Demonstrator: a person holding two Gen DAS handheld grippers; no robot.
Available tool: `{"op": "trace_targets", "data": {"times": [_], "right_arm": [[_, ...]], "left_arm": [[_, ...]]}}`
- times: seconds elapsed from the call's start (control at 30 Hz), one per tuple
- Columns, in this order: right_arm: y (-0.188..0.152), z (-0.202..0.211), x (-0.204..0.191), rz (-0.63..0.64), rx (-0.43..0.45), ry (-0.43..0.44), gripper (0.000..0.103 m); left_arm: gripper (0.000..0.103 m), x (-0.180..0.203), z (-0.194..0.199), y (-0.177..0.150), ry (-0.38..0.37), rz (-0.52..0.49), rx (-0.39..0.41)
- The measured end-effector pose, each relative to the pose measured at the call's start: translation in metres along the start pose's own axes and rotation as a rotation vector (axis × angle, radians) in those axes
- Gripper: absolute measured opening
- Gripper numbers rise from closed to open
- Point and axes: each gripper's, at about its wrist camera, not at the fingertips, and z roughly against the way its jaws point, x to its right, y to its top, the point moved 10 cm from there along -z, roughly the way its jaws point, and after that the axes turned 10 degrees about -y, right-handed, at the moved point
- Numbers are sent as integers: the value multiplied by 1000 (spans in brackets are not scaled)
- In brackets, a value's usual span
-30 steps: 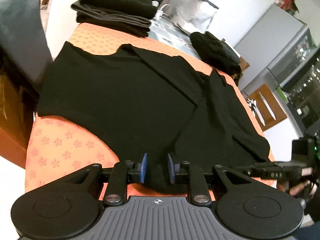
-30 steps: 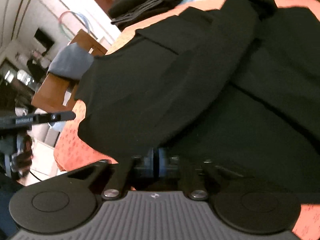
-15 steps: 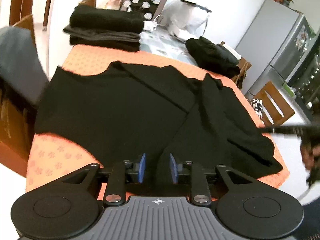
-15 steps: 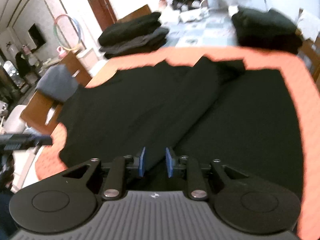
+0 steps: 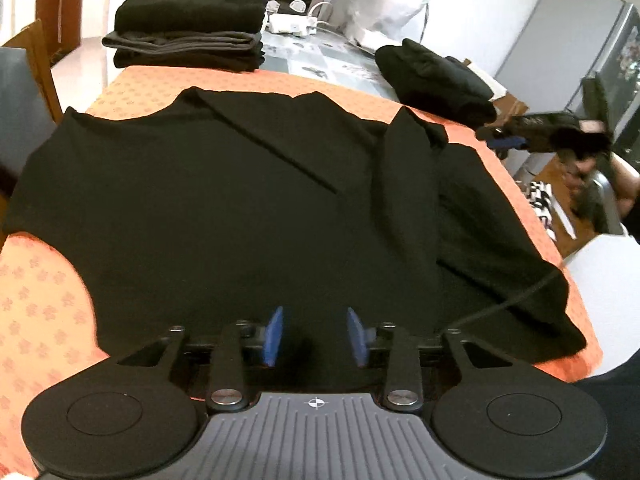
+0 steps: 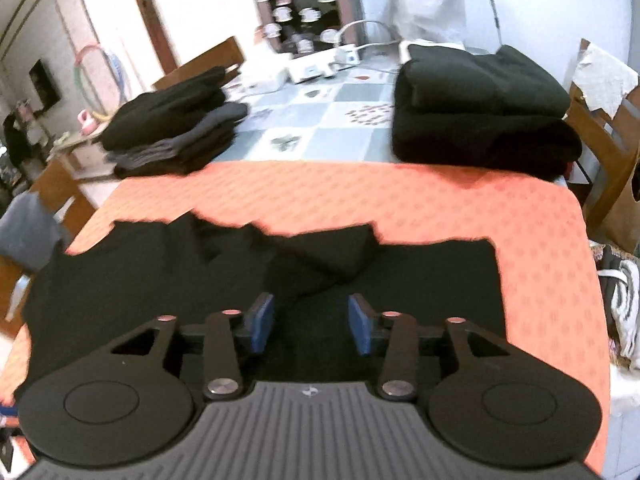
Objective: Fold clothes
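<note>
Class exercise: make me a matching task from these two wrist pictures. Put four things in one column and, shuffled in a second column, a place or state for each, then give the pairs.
1. black garment
2. folded stack
3. dark pile
4. left gripper

A. open, holding nothing
B. far right of the table
C. spread on the orange cloth
D. far left corner of the table

Pairs: 1-C, 2-D, 3-B, 4-A

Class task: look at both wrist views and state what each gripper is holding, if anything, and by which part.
Nothing is held. The left gripper and right gripper are both open above the black fabric garment.
</note>
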Motion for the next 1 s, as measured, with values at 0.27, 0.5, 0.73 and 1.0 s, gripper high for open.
{"op": "trace_targets", "data": {"times": [0.27, 0.5, 0.73, 1.0], "right_arm": [[25, -72, 29, -102, -30, 74, 49], [35, -57, 32, -40, -16, 95, 1], [65, 15, 65, 26, 68, 57, 1], [92, 45, 78, 84, 134, -7, 1]], "left_arm": [[46, 23, -30, -16, 56, 32, -40], [48, 26, -36, -23, 33, 64, -63], [49, 30, -38, -26, 45, 32, -71], [51, 33, -39, -25, 54, 16, -83]]}}
